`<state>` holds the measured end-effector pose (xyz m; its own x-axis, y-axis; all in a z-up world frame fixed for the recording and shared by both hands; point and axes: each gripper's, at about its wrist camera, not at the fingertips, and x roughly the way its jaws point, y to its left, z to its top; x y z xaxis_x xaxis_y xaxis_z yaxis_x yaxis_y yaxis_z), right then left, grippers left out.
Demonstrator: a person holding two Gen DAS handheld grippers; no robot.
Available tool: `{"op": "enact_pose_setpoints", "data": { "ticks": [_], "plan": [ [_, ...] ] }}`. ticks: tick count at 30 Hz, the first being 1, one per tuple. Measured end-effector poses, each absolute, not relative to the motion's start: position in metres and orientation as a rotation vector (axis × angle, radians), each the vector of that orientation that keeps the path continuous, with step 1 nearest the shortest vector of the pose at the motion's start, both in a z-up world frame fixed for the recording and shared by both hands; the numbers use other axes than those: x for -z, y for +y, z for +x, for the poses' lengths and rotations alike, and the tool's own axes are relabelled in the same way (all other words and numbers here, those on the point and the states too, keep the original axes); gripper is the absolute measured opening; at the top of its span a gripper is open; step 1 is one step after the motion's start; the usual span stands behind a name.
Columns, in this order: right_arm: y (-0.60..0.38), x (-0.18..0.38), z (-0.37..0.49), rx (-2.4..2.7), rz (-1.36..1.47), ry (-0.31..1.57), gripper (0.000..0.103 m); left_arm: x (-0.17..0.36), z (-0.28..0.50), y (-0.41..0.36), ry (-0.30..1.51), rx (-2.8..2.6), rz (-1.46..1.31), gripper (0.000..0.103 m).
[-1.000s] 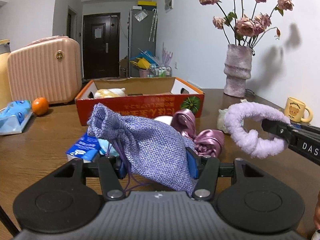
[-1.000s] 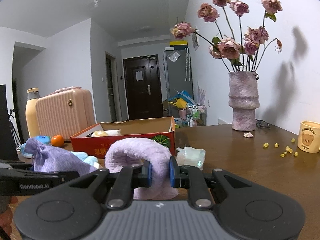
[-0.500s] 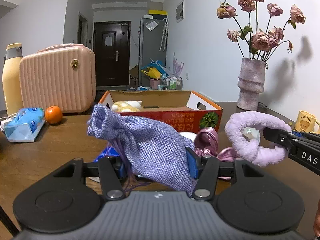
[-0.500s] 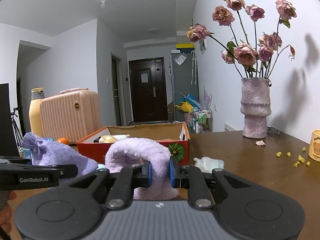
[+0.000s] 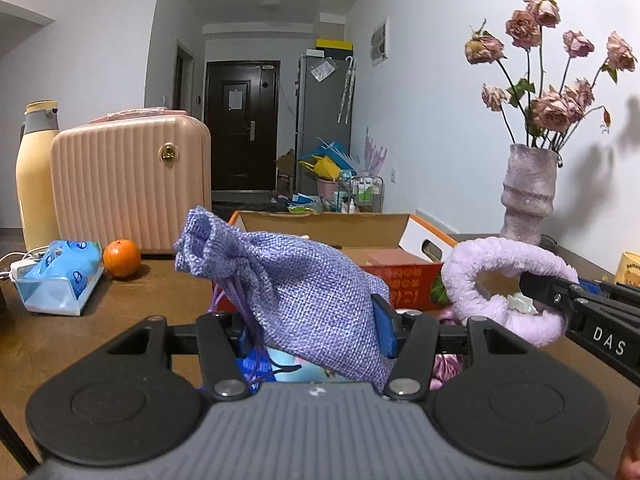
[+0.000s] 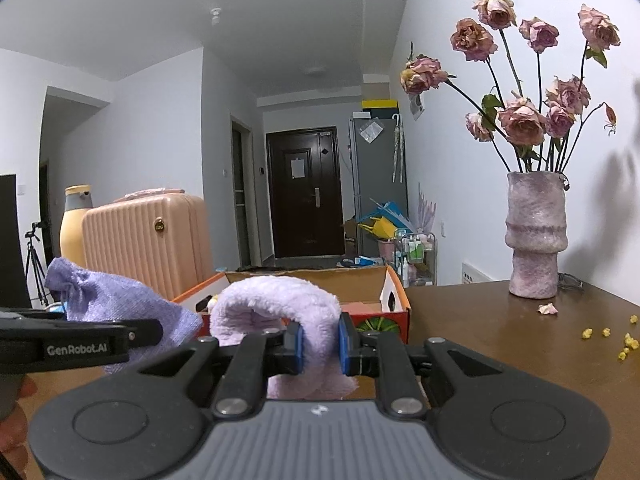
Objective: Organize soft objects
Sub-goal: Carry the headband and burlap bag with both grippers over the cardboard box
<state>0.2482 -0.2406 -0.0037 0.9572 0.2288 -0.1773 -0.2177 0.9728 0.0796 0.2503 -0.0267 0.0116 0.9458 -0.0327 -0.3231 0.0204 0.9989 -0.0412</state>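
My left gripper (image 5: 314, 332) is shut on a purple burlap drawstring pouch (image 5: 296, 276), held above the wooden table with its gathered mouth pointing up and left. My right gripper (image 6: 320, 344) is shut on a fluffy lilac ring (image 6: 276, 296), which shows at the right of the left wrist view as the lilac ring (image 5: 500, 256). Both loads hang just in front of an open orange cardboard box (image 5: 328, 222), the box (image 6: 396, 304) holding a pale plush item. Pink satin pieces (image 5: 448, 368) and a blue soft item (image 5: 296, 368) lie on the table under the left gripper.
A pink ribbed suitcase (image 5: 132, 184), a yellow flask (image 5: 36, 172), an orange (image 5: 121, 264) and a tissue pack (image 5: 60, 280) stand left of the box. A vase of dried roses (image 6: 536, 236) is at the right by the wall, with yellow crumbs (image 6: 624, 340) and a mug (image 5: 630, 268) nearby.
Both grippers have risen and moved closer to the box with their loads still held. The items on the table have dropped lower in view.
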Motion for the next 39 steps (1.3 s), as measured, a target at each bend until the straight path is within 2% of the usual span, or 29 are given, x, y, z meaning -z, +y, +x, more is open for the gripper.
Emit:
{"op": "enact_pose_setpoints", "data": {
  "ticks": [39],
  "plan": [
    [-0.226,-0.017,0.381,-0.2,0.123,0.126,0.016,-0.031,0.364,-0.017,0.253,-0.014,-0.098,0.056]
  ]
}}
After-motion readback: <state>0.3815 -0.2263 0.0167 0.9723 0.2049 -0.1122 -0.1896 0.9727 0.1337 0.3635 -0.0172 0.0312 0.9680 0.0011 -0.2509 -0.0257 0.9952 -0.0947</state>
